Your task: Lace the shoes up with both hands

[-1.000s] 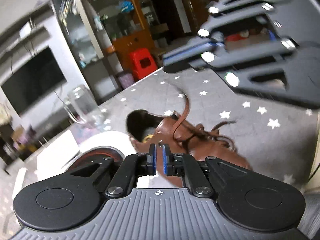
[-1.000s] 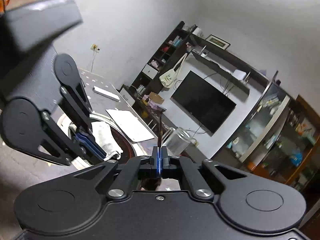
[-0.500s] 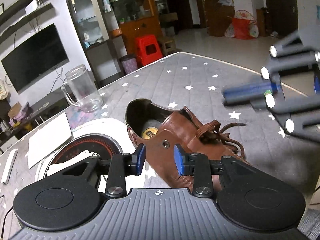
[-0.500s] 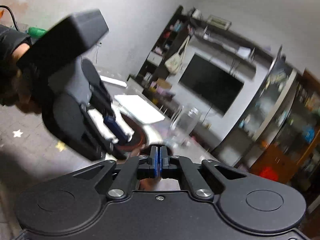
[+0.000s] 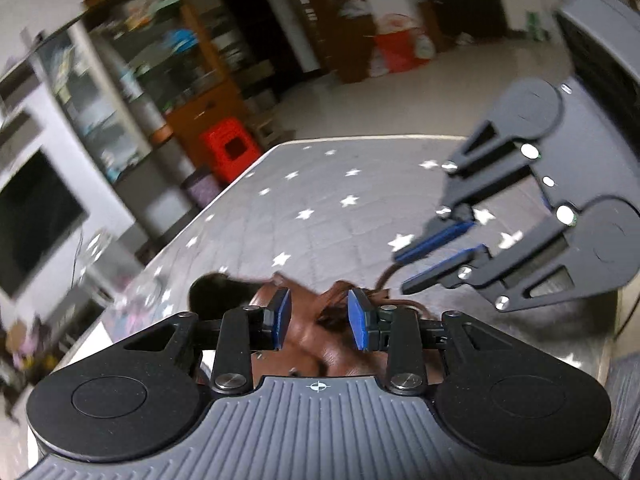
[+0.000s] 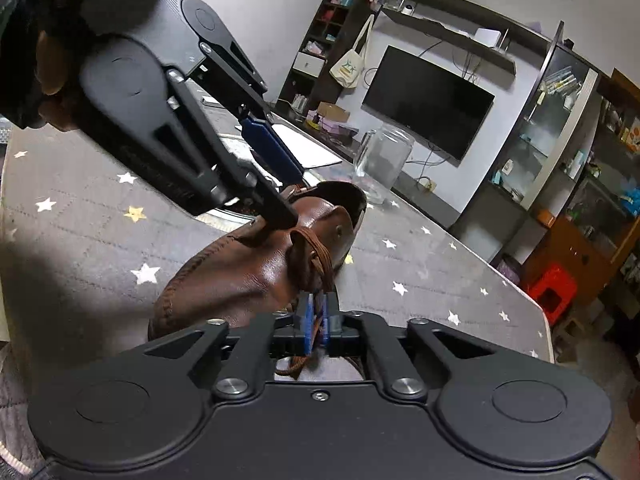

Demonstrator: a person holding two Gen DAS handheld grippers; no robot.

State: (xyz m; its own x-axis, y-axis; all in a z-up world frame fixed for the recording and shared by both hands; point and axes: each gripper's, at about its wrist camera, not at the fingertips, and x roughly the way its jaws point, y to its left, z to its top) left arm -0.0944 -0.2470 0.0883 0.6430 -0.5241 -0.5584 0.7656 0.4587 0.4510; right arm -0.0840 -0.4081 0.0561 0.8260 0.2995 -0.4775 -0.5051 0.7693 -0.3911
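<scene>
Lying on its side on the grey star-printed tablecloth point(image 6: 420, 256), the brown leather shoe point(image 6: 248, 276) points its toe toward seven o'clock in the right wrist view, its dark opening up at one o'clock near a clear glass jar point(image 6: 384, 160). The left gripper point(image 5: 319, 316) hovers over the shoe's upper with its blue pads parted and nothing between them. At six o'clock the right gripper point(image 6: 316, 316) has the brown laces point(image 6: 318, 264) running between its pads, its jaws opening slightly.
</scene>
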